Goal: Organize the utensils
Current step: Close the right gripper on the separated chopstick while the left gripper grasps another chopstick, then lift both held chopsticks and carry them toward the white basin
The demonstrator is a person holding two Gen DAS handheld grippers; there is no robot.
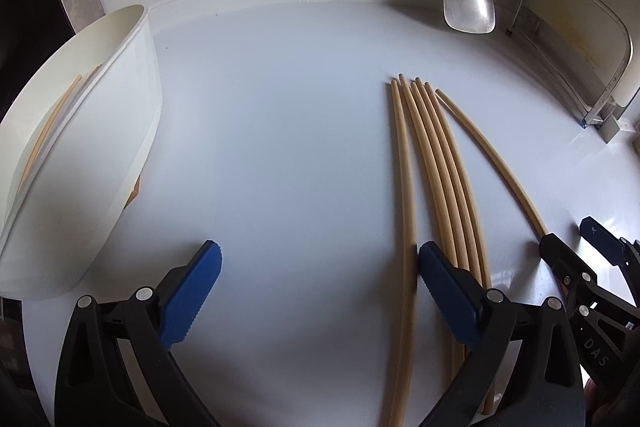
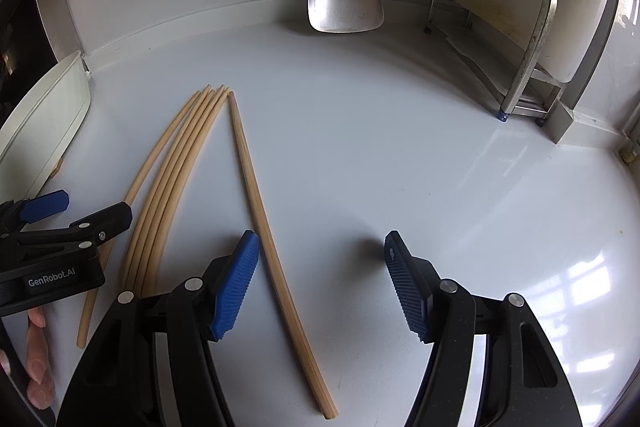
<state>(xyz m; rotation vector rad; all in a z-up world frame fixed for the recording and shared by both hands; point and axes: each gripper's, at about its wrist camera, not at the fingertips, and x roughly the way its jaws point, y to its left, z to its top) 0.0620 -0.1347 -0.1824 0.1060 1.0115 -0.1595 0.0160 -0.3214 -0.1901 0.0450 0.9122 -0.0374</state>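
left wrist view: left hand-held gripper [image 1: 320,291] gapes wide over the table [image 1: 280,147], chopsticks [image 1: 436,163] lower right; right hand-held gripper [image 2: 322,283] likewise wide, empty.

Chopsticks [image 1: 440,167] near ends hidden under left fingers [image 1: 448,291], beyond frame edge.

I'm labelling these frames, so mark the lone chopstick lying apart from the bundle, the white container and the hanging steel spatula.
lone chopstick [image 2: 256,195], right wrist view, mid-shaft.
white container [image 1: 132,131], left wrist view, outer side wall.
steel spatula [image 2: 345,1], right wrist view, centre of the blade.
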